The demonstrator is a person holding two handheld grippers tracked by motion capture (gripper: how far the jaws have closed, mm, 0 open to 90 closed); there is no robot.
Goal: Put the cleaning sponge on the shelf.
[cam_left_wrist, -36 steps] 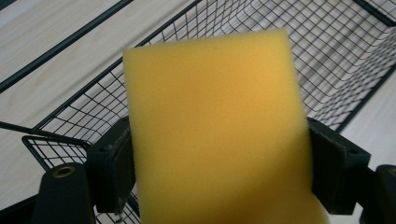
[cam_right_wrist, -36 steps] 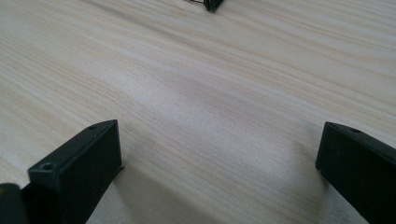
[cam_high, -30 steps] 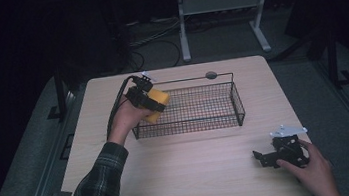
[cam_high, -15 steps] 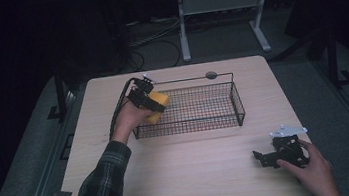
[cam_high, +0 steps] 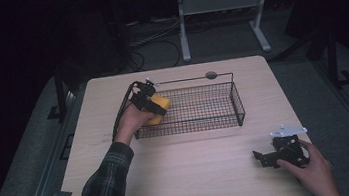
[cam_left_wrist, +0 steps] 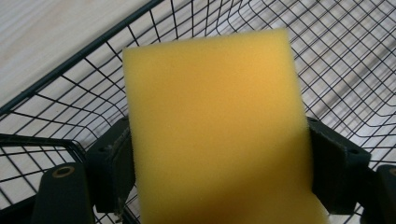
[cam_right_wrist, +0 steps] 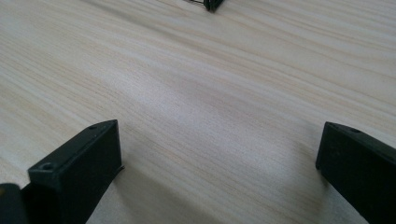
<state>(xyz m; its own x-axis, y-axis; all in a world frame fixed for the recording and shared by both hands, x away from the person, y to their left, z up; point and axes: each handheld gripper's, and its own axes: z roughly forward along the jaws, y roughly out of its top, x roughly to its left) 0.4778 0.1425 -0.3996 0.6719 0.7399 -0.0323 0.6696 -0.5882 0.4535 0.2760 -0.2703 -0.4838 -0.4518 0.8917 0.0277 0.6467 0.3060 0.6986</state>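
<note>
Sponge (cam_high: 159, 109) and wire basket (cam_high: 199, 108) are seen together just left of centre in the high view, where the yellow block is held over the basket's left end by the left gripper (cam_high: 149, 102). In the left gripper view the sponge (cam_left_wrist: 212, 130) is pressed between the two black jaws, one at the lower left and one at the lower right of the frame, with the basket's black mesh (cam_left_wrist: 355, 60) spread behind it and pale wood seen at the upper left. Whether the block touches the mesh cannot be told. The left hand (cam_high: 132, 121) is wrapped around the tool, and a plaid sleeve (cam_high: 104, 189) runs down to the bottom edge.

At the lower right of the high view the right gripper (cam_high: 282, 152) is rested on the wooden table (cam_high: 197, 176), held by the right hand (cam_high: 313, 174), well apart from the basket. In the right gripper view its jaws are spread wide at the bottom corners with nothing but bare tabletop (cam_right_wrist: 219, 93) between them.
</note>
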